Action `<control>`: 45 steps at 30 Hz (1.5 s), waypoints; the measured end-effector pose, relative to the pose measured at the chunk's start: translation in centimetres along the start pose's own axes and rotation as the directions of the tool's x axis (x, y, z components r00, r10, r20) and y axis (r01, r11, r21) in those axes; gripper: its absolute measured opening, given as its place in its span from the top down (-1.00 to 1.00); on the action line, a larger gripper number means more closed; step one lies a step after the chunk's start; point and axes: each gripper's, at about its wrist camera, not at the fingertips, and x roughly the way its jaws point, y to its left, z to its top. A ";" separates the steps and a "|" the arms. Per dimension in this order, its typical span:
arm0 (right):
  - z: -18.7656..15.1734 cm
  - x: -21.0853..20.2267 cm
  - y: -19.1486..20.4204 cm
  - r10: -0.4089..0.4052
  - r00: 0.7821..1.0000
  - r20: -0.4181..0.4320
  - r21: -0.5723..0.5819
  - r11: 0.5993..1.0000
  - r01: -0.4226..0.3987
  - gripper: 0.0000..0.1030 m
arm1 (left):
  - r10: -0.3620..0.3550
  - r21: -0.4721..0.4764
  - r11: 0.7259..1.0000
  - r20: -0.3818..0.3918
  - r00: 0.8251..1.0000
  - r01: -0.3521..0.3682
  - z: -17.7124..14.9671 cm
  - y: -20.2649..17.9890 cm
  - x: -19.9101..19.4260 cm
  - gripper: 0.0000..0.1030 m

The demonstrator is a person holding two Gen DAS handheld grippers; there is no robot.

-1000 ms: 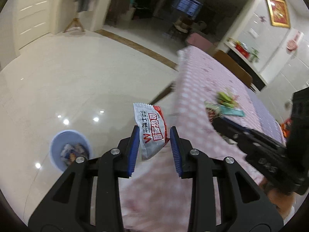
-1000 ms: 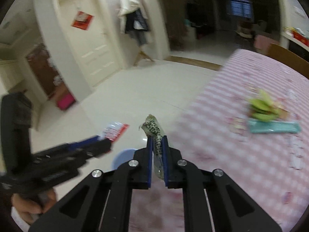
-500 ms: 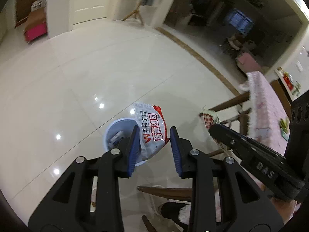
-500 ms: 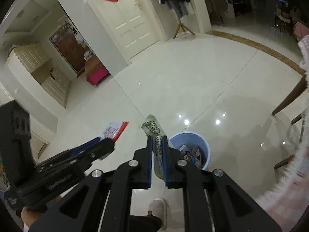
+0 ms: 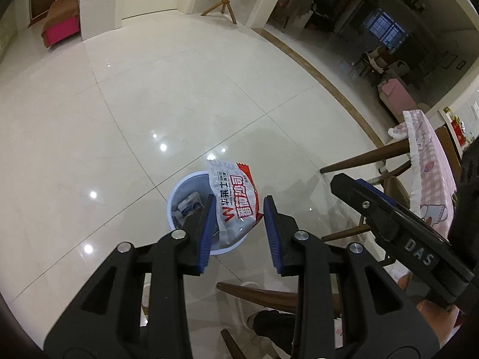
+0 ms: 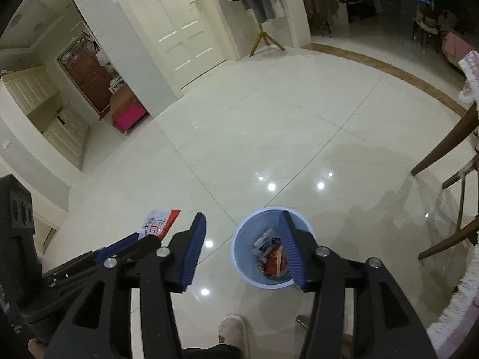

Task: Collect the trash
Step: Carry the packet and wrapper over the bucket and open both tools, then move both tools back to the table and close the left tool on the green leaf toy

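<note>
L gripper [image 5: 239,230] sits over the blue bin [image 5: 179,193] w/ a white-and-red snack wrapper [image 5: 235,202] between its blue pads [image 5: 206,233]. Jaws stand fairly wide; wrapper's left edge lies against the left pad, a gap shows btwn wrapper and the right pad, so can't tell if it's really pinched or just resting there. Wrapper is upright, tilted a bit right, its lower part in front of the bin opening, top corner sticking up past the far rim. R gripper [image 6: 244,249] has jaws spread wide, nothing between them; its right finger overlaps the bin [image 6: 248,239] in the right wrist view. Bin stands on glossy pale floor tiles [image 6: 269,125] & already holds trash: a white/blue packet [image 6: 265,239] and red-orange wrappers [image 6: 274,261] lower down. In the right wrist view the wrapper [image 6: 158,224] pokes out past the tip of the other gripper at left. In the left wrist view the R gripper's body crosses at right. A table w/ pink checked cloth [image 5: 428,161] and wooden chair legs [image 5: 362,157] are off to the right, near the bin but apart from it. A shoe [image 6: 233,329] shows at bottom, just below the bin. White door [image 6: 182,21] and coat stand [image 6: 263,33] well apart in the background.
</note>
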 end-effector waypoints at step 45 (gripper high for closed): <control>-3.6 -24.0 -13.8 -0.197 0.910 0.364 0.273 0.957 0.098 -0.25 | -0.133 0.282 0.954 0.106 0.986 0.098 -0.4 -17.8 -8.6 -0.25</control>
